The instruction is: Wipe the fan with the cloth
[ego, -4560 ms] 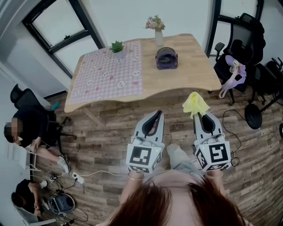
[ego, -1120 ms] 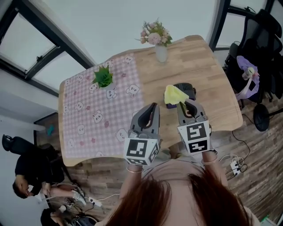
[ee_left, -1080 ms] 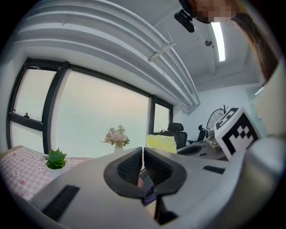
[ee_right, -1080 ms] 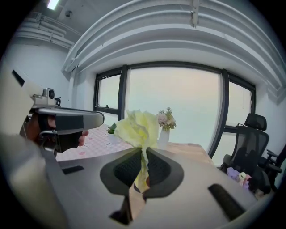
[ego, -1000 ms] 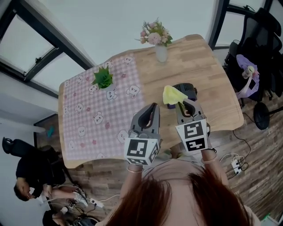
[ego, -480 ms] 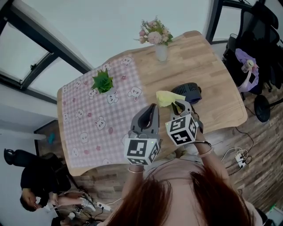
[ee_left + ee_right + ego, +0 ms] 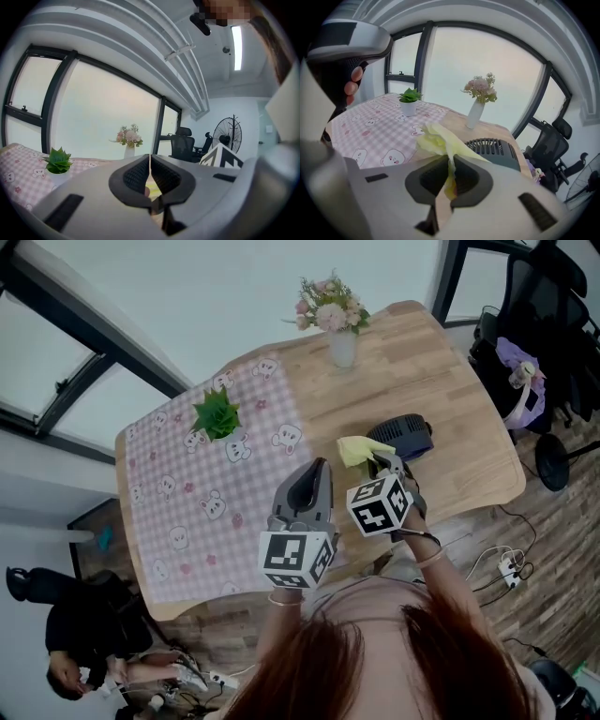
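Note:
A small dark desk fan [image 7: 403,436] stands on the wooden table [image 7: 450,399], its grille [image 7: 492,147] facing my right gripper. My right gripper [image 7: 377,463] is shut on a crumpled yellow cloth [image 7: 353,450], which hangs just left of the fan; in the right gripper view the cloth [image 7: 438,138] sticks out of the closed jaws in front of the fan. My left gripper [image 7: 317,481] is shut with nothing in it, held over the table's near edge left of the right gripper. In the left gripper view its jaws [image 7: 150,161] meet.
A pink checked tablecloth [image 7: 187,493] covers the table's left half, with a small potted plant [image 7: 216,414] on it. A white vase of flowers [image 7: 339,320] stands at the far edge. Office chairs [image 7: 534,324] and floor cables [image 7: 497,563] are at the right.
I have walked up to the table over the earlier frames. In the last second my right gripper has turned and carried the cloth down toward the fan's left side.

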The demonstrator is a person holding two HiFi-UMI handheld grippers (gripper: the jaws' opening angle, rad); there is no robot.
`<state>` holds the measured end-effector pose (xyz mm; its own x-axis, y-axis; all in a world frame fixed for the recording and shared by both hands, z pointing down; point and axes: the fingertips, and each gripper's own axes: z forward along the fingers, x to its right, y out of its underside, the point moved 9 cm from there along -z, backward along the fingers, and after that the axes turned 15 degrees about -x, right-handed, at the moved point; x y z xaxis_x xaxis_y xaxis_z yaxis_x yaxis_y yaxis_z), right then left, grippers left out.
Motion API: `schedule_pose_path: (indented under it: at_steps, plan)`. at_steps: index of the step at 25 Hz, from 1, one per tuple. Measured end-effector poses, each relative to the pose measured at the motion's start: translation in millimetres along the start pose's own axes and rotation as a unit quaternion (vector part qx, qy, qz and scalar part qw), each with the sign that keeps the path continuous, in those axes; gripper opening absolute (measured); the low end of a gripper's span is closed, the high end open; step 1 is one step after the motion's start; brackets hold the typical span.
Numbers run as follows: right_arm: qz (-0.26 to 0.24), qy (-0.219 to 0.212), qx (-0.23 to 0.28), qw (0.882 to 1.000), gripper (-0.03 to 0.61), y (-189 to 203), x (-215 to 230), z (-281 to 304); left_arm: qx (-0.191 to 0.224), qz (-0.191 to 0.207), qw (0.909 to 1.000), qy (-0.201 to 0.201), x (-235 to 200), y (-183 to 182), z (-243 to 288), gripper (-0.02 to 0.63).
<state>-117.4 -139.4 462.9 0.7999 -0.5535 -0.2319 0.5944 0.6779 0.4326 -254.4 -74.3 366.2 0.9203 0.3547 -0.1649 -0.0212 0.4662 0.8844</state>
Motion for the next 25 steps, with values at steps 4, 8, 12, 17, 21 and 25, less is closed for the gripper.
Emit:
schedule_pose_path:
  at_steps: [4,8,12,17,21,25]
  plan:
    - [0.004,0.012,-0.009,1.0,0.018,-3.6,0.7,-1.4,0.0,-0.005,1.0,0.0,-7.1,1.8,-1.0,0.014]
    - [0.007,0.013,-0.011,1.0,0.018,-4.5,7.3,-6.3,0.001,-0.017,0.9999,-0.003,-10.2,2.1,0.4,0.014]
    - [0.006,0.008,-0.012,1.0,0.018,-4.2,16.3,-11.1,0.006,-0.022,0.9997,-0.007,-4.9,-0.6,1.6,0.014]
    - [0.003,-0.007,-0.017,1.0,0.018,-5.1,26.3,-15.6,0.008,-0.033,0.9993,-0.018,0.9,-2.4,4.2,0.014]
    - [-0.004,-0.013,-0.015,1.0,0.018,-5.6,36.4,-19.2,0.013,-0.04,0.9988,-0.026,7.6,-6.2,9.0,0.014]
    - [0.002,-0.031,-0.013,0.999,0.018,-4.5,48.4,-21.4,0.015,-0.045,0.9984,-0.03,16.9,-8.9,16.1,0.014]
